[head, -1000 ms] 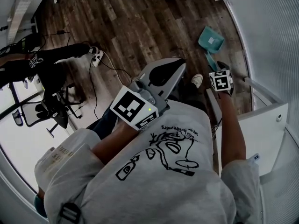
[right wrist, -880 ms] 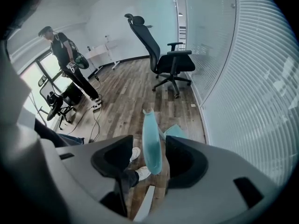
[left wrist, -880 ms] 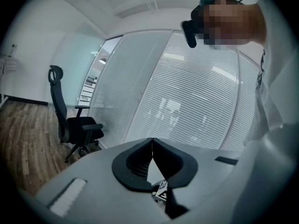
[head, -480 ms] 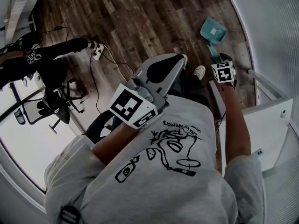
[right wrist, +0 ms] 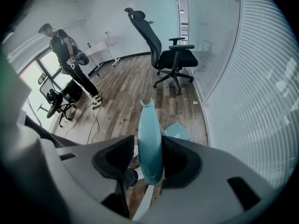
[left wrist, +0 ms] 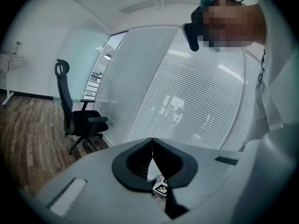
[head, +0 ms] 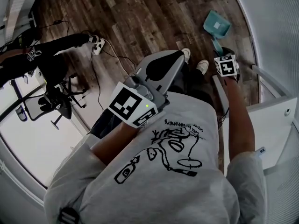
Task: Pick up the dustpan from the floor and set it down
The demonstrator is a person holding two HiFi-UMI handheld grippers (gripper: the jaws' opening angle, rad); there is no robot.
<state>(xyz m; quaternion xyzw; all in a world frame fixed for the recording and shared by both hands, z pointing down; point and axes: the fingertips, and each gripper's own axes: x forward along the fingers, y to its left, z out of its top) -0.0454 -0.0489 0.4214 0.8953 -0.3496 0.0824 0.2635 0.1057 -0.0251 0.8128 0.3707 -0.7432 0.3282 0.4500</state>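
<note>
The teal dustpan (head: 217,28) is by the glass wall, its pan end toward the wooden floor. Whether the pan touches the floor I cannot tell. Its handle runs back into my right gripper (head: 220,52), just ahead of the marker cube. In the right gripper view the handle (right wrist: 149,143) stands upright between the two jaws, which are shut on it, and the pan (right wrist: 176,130) shows beyond. My left gripper (head: 181,55) is held in front of the person's chest, away from the dustpan. Its jaws meet at their tips (left wrist: 152,146) with nothing between them.
A glass wall with blinds (head: 275,27) curves along the right, with a white cabinet (head: 271,120) below it. A black office chair (right wrist: 168,55) stands further along the wall. A person (right wrist: 70,59) stands at the left near cables and a power strip (head: 97,45). My shoes (head: 202,66) are beside the dustpan.
The whole head view has slid a little up the picture. The right gripper stays shut on the dustpan handle, and the left gripper holds its place by the chest.
</note>
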